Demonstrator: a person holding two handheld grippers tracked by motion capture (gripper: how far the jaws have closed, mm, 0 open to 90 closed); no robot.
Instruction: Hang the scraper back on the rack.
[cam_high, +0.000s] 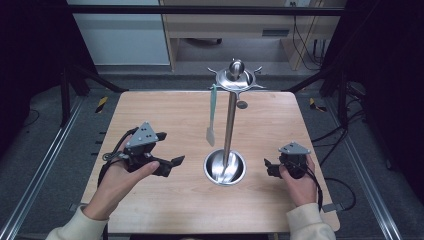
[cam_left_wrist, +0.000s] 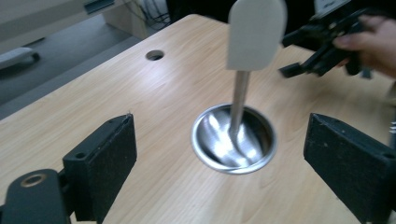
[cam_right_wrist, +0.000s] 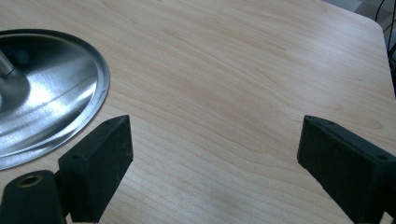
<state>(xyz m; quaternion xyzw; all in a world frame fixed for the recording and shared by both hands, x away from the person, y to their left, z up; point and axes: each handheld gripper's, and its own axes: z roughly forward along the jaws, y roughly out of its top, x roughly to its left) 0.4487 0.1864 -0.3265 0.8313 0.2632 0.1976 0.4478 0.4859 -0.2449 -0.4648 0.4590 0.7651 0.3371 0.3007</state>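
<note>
One wooden table (cam_high: 165, 120), with one round hole (cam_high: 242, 104) in its top near the far edge. On it stands one steel utensil stand (cam_high: 229, 125) — a single pole rising from one round dished base (cam_high: 225, 168) near the middle, with one disc of hooks at the top. The hooks look like six, though the far ones are hard to count from above. One utensil hangs from the stand: a pale spatula (cam_high: 212, 116) on its left side. Two hand-held grippers — the left gripper (cam_high: 167, 151) and the right gripper (cam_high: 267, 167) — each with two black jaws set wide apart, and each held by one hand, so two hands: left hand (cam_high: 120, 177), right hand (cam_high: 298, 181).
</note>
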